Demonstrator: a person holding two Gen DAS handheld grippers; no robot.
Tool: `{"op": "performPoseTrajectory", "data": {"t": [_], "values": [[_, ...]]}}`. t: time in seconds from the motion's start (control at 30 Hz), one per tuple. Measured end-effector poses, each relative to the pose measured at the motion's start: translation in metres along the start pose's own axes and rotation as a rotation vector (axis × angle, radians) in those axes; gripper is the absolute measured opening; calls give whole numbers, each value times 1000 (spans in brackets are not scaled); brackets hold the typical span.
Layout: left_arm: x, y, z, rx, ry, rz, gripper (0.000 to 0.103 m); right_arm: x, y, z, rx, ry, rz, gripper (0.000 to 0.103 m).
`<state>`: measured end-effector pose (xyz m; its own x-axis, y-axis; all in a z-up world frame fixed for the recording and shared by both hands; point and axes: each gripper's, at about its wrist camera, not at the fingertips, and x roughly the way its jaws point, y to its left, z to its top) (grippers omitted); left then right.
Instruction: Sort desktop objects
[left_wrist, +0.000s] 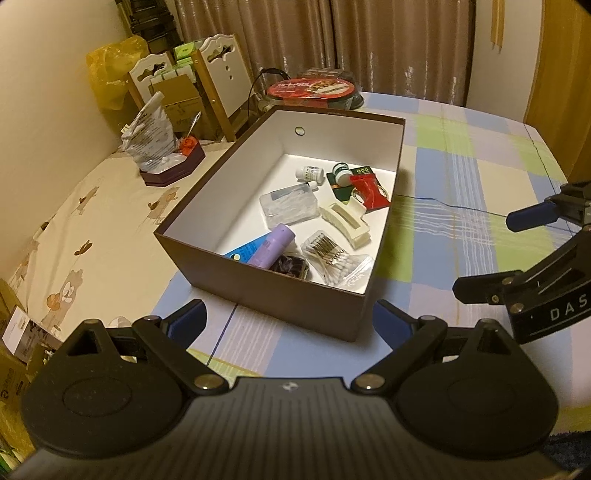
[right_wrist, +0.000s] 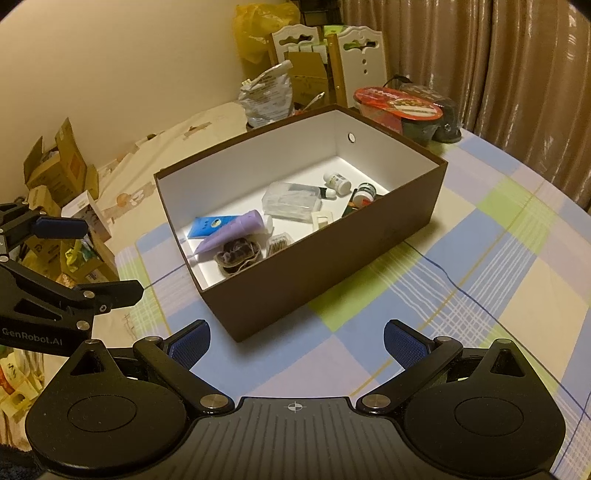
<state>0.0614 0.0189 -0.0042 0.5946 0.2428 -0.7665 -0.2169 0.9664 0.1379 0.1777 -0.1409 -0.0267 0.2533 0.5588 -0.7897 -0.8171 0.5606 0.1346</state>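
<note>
My left gripper hangs with its blue-padded fingers spread wide and nothing between them, just near of the brown cardboard box on the checked tablecloth. Inside the box, going left to right, lie a blue tube under a lilac tube, a dark scalloped case, a clear plastic case, a packet of cotton swabs, a cream hair claw, two small white bottles, a green-capped bottle and a red sachet at the far right corner. Beyond the box stands a red-lidded bowl. My right gripper is also opened wide and holds nothing, hovering over bare cloth to the near right of the box, well apart from its contents
</note>
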Motion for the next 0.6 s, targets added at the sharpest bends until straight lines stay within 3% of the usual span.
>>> {"op": "performPoseTrajectory", "data": {"t": [0.27, 0.6], "values": [[0, 14, 2, -54, -4, 5, 99, 5, 5, 8, -18, -6, 4, 102], [-1, 17, 6, -40, -33, 23, 99, 12, 11, 14, -29, 0, 9, 102]]}}
